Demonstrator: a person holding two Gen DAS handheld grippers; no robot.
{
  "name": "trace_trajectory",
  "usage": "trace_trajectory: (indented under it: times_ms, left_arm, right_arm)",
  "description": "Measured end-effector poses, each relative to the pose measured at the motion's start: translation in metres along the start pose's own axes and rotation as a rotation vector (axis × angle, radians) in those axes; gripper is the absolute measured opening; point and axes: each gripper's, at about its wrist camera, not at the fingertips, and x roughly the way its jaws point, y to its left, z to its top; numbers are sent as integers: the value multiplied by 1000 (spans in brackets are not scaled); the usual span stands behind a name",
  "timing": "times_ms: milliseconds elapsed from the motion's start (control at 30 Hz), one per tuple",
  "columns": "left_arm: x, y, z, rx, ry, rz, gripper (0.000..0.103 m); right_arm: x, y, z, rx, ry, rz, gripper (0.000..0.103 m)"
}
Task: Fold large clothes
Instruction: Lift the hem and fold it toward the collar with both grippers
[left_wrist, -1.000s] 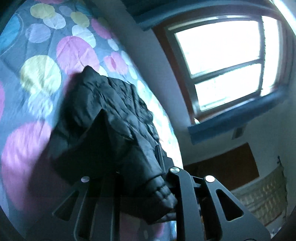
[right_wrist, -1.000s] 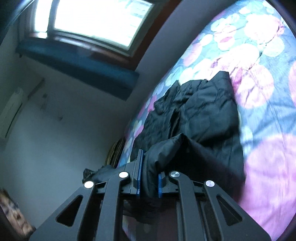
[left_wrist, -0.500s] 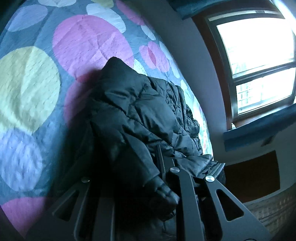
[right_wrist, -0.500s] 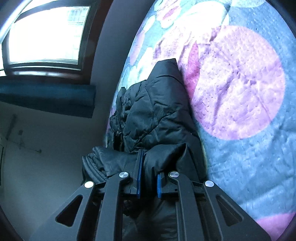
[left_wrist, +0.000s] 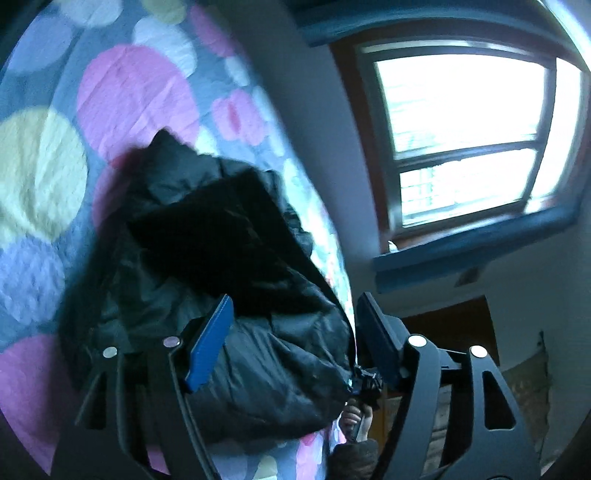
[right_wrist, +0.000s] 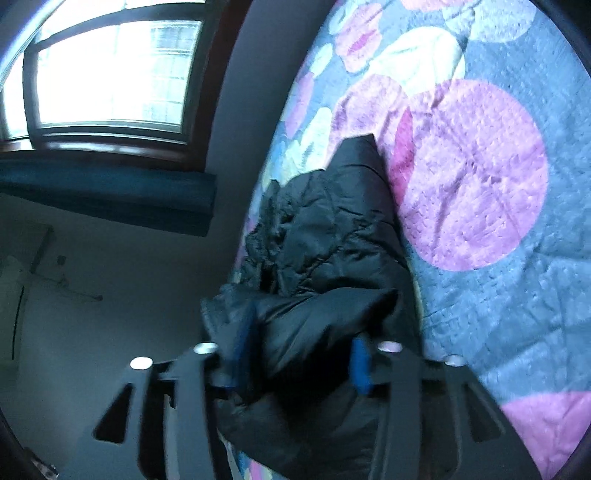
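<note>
A black puffer jacket (left_wrist: 221, 258) lies bunched and folded over on the bed; in the right wrist view the jacket (right_wrist: 325, 236) reaches to the bed's edge. My left gripper (left_wrist: 295, 332) is low over its near end. Its jaws are opening, and a padded fold sits between the blue pads (left_wrist: 210, 343) without being pinched. My right gripper (right_wrist: 299, 354) is at the other near end. Its jaws are opening too, with a thick fold of the jacket bulging loose between its blurred blue pads (right_wrist: 360, 365).
The bed cover (left_wrist: 136, 96) is a grey quilt with big pink, yellow and lilac circles (right_wrist: 476, 173). A bright window (left_wrist: 465, 147) with a dark blue ledge (right_wrist: 110, 199) is in the wall beside the bed. A person's hand (left_wrist: 354, 417) shows below the jacket's edge.
Both grippers were shut on folds of the jacket; now their jaws stand apart and the folds rest loose. The jacket has come down onto the quilt.
</note>
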Motion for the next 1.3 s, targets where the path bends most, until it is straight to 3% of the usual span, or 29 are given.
trace_trajectory:
  times_ms: [200,333,500,733,933,967,1000,1033,1300]
  left_arm:
    - [-7,-22,-9,248,-19,157,79]
    - [-2,-28,-15,444,13,284,79]
    - [8,-33,-10,621,32,324,80]
    - [27,-24,16,637,74,319,80]
    - [44,-18,37,643,90,328,80]
    - [44,-18,39,639,90,322,80]
    - [46,-17,44,631,94,312,80]
    - [47,-16,47,623,96,307,80]
    - [46,-7,63,589,99,280,80]
  right_arm:
    - [-27,26,-2,-152,-62,-46,71]
    - [-27,48,-4,-337,-51,-173,74]
    - [-13,60,-1,-525,-13,-297,74]
    - [14,66,8,-678,53,-297,75]
    - [28,68,12,-695,65,-284,75]
    - [28,68,11,-698,56,-283,72]
    - [30,68,12,-695,49,-283,60]
    - [31,68,13,-689,47,-284,55]
    - [33,67,11,-698,57,-284,50]
